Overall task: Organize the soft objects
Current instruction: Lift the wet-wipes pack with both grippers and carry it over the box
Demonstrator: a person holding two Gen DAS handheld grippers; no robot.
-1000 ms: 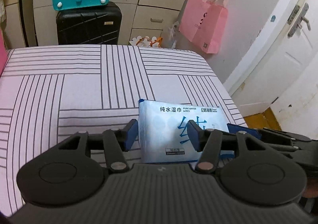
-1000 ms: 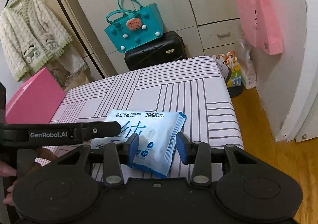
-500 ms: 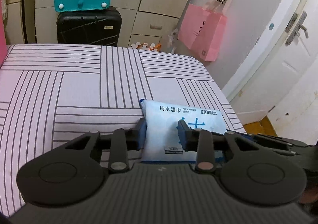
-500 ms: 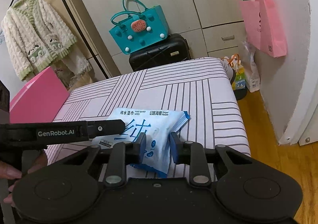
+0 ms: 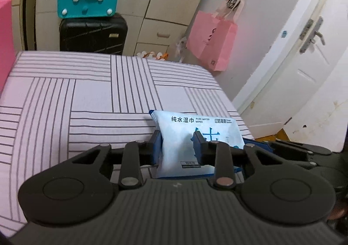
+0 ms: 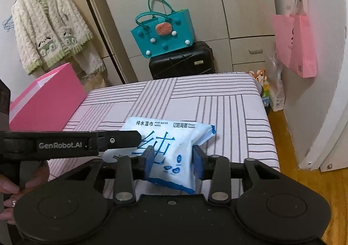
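A white and blue pack of wet wipes [image 5: 184, 136] is at the near right corner of the striped bed [image 5: 87, 97]. My left gripper [image 5: 176, 138] is shut on the pack's left end, both blue pads pressed into it. In the right wrist view the same pack [image 6: 171, 151] bulges between the pads of my right gripper [image 6: 173, 153], whose jaws are opening while both pads still touch it. The pack's near edge hangs off the bed [image 6: 217, 97]. A finger [image 6: 124, 136] of the left gripper lies across the pack's left part.
A pink box [image 6: 47, 101] stands at the bed's left edge. Beyond the bed, a teal bag [image 6: 163, 32] sits on a black suitcase [image 6: 182, 60]. A pink paper bag [image 6: 295, 43] hangs on the right wall. Wooden floor [image 6: 289, 153] runs along the bed's right side. A hand [image 6: 8, 186] shows low left.
Both grippers closed onto the wipes pack, which now stands raised and bunched. The right jaws pinched narrow, then spread wider again. Both views shifted slightly over the bed.
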